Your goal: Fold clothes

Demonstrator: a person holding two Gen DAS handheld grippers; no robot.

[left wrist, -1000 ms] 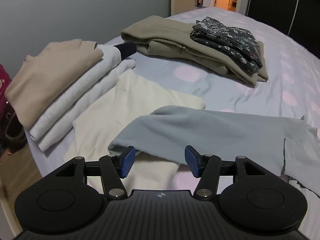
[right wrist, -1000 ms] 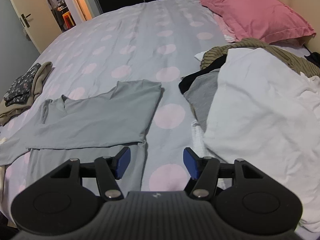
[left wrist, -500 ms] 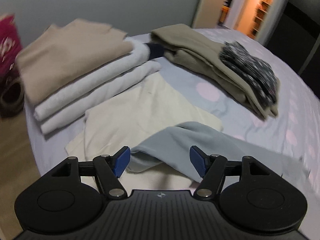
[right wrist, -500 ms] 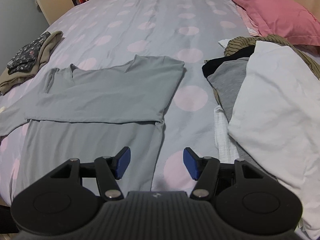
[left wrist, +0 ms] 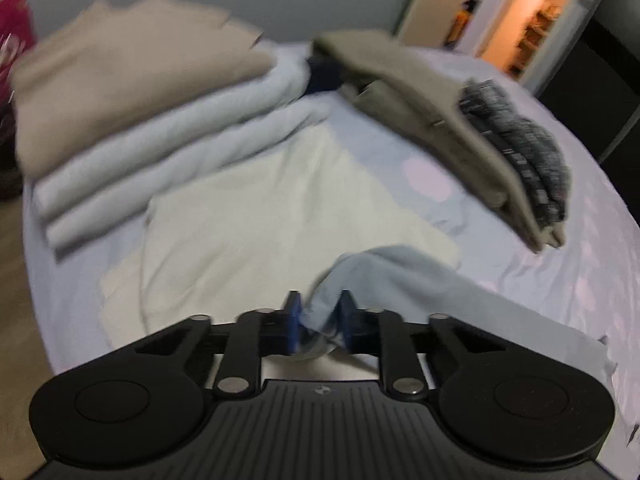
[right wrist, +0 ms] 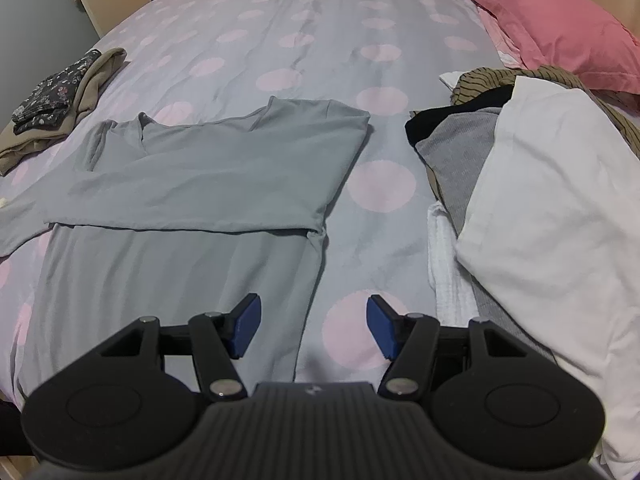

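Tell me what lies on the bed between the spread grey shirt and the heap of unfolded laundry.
Only bare dotted bedsheet lies between the grey shirt and the laundry heap, as the right wrist view shows.

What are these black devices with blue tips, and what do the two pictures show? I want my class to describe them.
They are hand-held tongs, one in each of a person's hands, each with a camera looking along its two fingers. The left view shows the left tongs closing on the sleeve end of a grey-blue shirt, which lies over a cream cloth, with folded stacks behind. The right view shows the right tongs open and empty above the same shirt, spread on a spotted bed. An unfolded pile and a pink pillow lie at the right.
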